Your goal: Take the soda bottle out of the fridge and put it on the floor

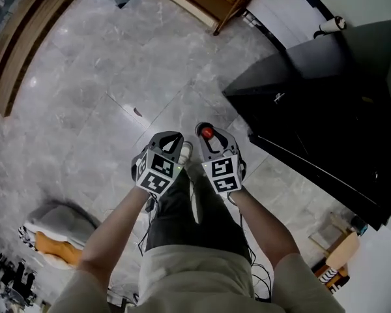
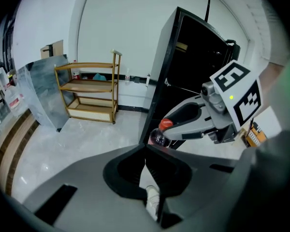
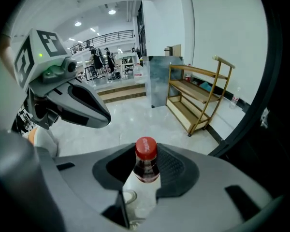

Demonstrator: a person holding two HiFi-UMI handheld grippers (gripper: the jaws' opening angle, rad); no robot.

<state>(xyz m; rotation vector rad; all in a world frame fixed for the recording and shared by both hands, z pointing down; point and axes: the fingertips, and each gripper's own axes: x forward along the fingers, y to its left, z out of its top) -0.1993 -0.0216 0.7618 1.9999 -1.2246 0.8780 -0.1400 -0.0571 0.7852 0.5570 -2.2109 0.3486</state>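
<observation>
In the right gripper view the soda bottle (image 3: 145,164), dark with a red cap, stands upright between the jaws of my right gripper (image 3: 146,170), which is shut on its neck. From the head view only its red cap (image 1: 207,133) shows, at the tip of the right gripper (image 1: 208,137), above the grey marble floor (image 1: 117,77). My left gripper (image 1: 171,139) hangs close beside it on the left, apart from the bottle. Its jaw tips meet with nothing between them (image 2: 145,148). The left gripper view also shows the bottle (image 2: 160,134) held in the right gripper (image 2: 166,132).
The black fridge (image 1: 326,103) stands just right of my hands, its door edge near the right gripper. A wooden shelf rack (image 2: 89,93) stands against the far wall beside a metal panel (image 2: 43,88). My shoe (image 1: 184,152) is below the grippers. White and orange items (image 1: 52,240) lie at the lower left.
</observation>
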